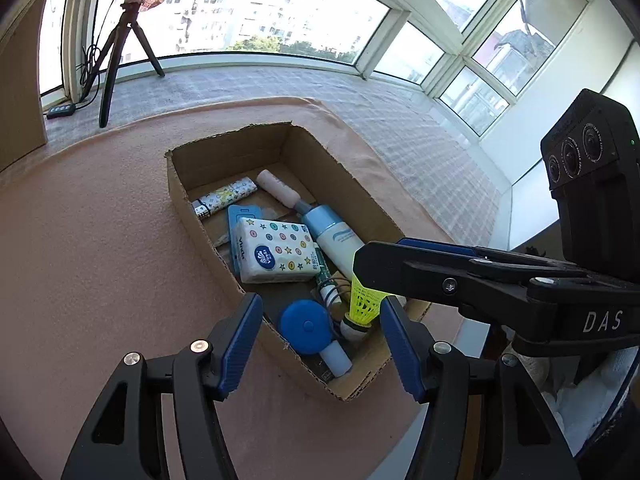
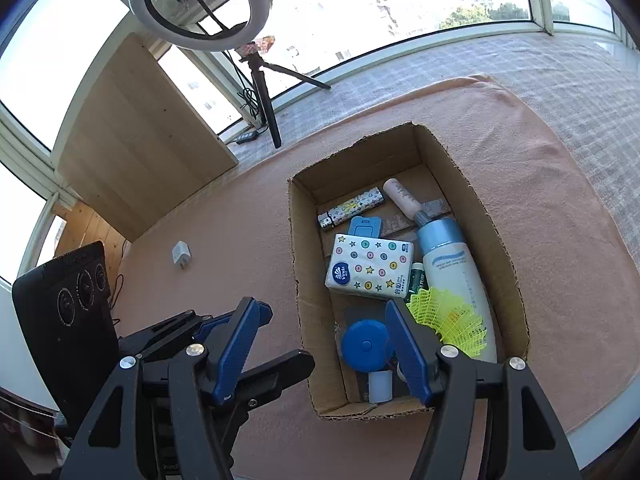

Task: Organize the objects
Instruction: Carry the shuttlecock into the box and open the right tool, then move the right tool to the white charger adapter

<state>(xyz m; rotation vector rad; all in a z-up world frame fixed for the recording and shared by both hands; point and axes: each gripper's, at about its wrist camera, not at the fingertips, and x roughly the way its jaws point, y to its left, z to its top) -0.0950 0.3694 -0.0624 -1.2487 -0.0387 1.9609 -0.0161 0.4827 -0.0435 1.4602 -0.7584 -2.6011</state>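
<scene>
1. Peach-pink cloth (image 2: 520,184) covers the counter (image 1: 400,120); a grey checked cover lies past it along the window side.
2. Brown cardboard box (image 2: 492,216), open-topped with ragged cut edges, sits on the cloth toward the counter's near right corner. Everything below lies inside it.
3. A white bottle with a pale blue cap (image 2: 452,268) lies along the box's right wall. A beige tube (image 2: 404,200) sits past its cap, toward the far wall.
4. A white tissue pack (image 2: 370,266) printed with stars and coloured dots lies mid-box, over a light blue flat case (image 2: 364,228). A patterned white stick (image 2: 352,210) lies slanted near the far left corner.
5. A round blue tape-like disc (image 2: 366,344) rests near the front wall, a small white cylinder (image 2: 380,386) just beside it. A green-and-white tube (image 2: 416,280) pokes out between the tissue pack and the bottle.
6. The shuttlecock (image 2: 452,320), neon yellow mesh skirt with a white cork tip, lies in the box's near right part, against the bottle.
7. A white charger plug (image 2: 181,255) sits alone on the cloth, left of the box.
8. Right tongs (image 2: 316,344) are spread wide over the box's front edge, gripping nothing.
9. Left tongs (image 1: 320,344) are likewise wide apart and empty, above the same front end.
</scene>
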